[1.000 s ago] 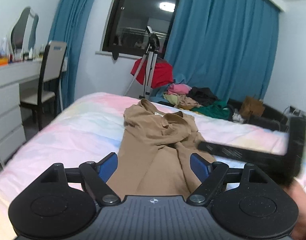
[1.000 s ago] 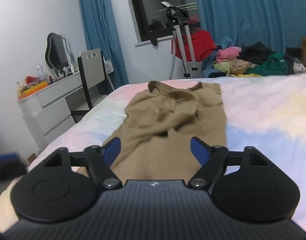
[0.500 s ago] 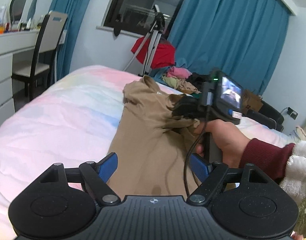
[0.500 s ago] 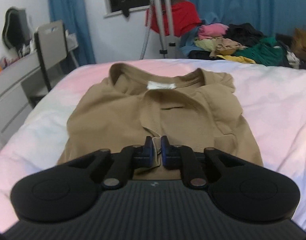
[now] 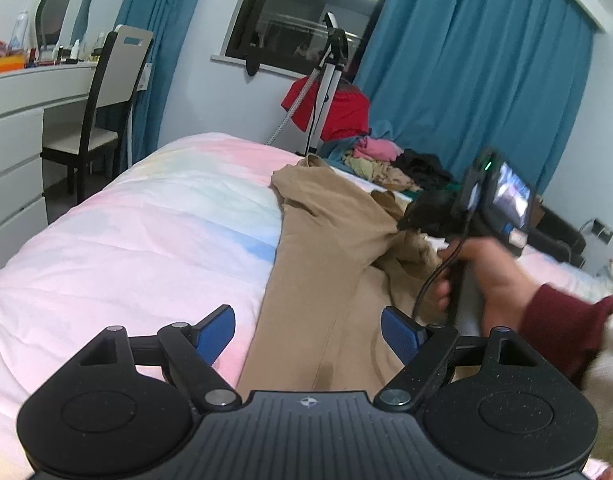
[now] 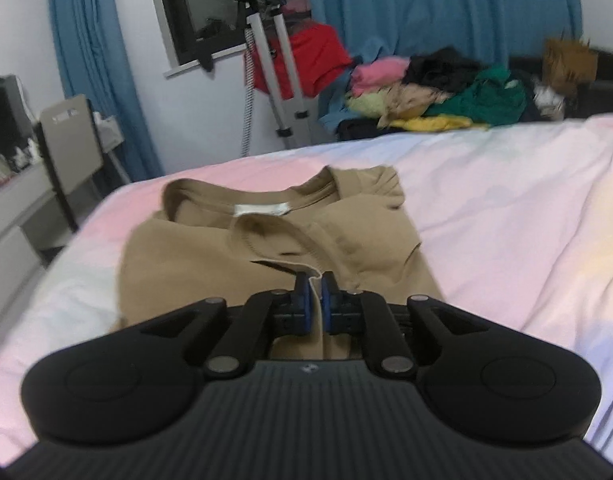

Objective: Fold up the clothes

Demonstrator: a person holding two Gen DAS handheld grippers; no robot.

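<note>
Tan shirt (image 6: 210, 264) lengthwise, collar far

black grippers: left gripper (image 5: 308, 334), right gripper (image 6: 314, 298), blue pads (image 5: 400, 334), silver pivot screws, ribbed housings, black cable; maroon sleeve (image 5: 562, 330) with fluffy white cuff.

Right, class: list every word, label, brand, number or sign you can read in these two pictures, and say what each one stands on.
No text can be read in either view.
White neck label inside the tan shirt: too blurred to tell whether it bears any print.
Small round emblem on the left gripper's body: a crosshair sign, no letters.
Small lit screen on the right-hand device: shows a picture, too small to read.
</note>
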